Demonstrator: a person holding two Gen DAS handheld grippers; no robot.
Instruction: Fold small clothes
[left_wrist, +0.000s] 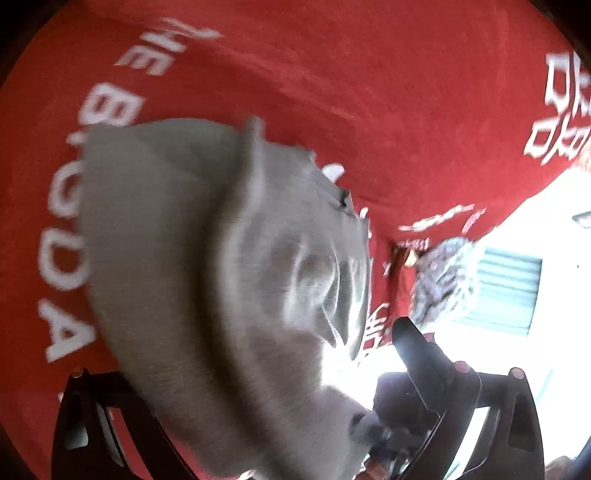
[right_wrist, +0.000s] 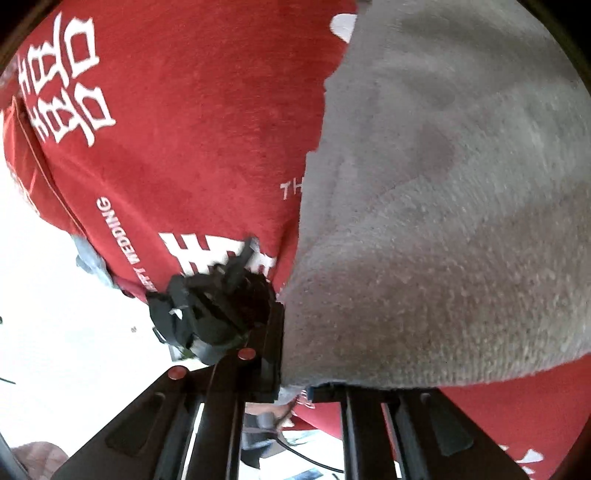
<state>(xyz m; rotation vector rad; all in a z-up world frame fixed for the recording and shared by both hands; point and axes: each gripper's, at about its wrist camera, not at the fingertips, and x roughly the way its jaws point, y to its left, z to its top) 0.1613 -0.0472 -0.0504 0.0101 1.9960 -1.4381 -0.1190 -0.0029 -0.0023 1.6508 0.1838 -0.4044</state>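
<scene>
A small grey garment hangs lifted over a red cloth with white lettering. My left gripper is shut on one edge of the grey garment, which drapes over its fingers. In the right wrist view the same grey garment fills the right side, above the red cloth. My right gripper is shut on the garment's lower edge. The other gripper's black body shows close by at centre left.
The red cloth's edge runs along the right in the left wrist view, with a bright white area beyond it. A patterned grey-white cloth lies at that edge. A slatted vent shows further off.
</scene>
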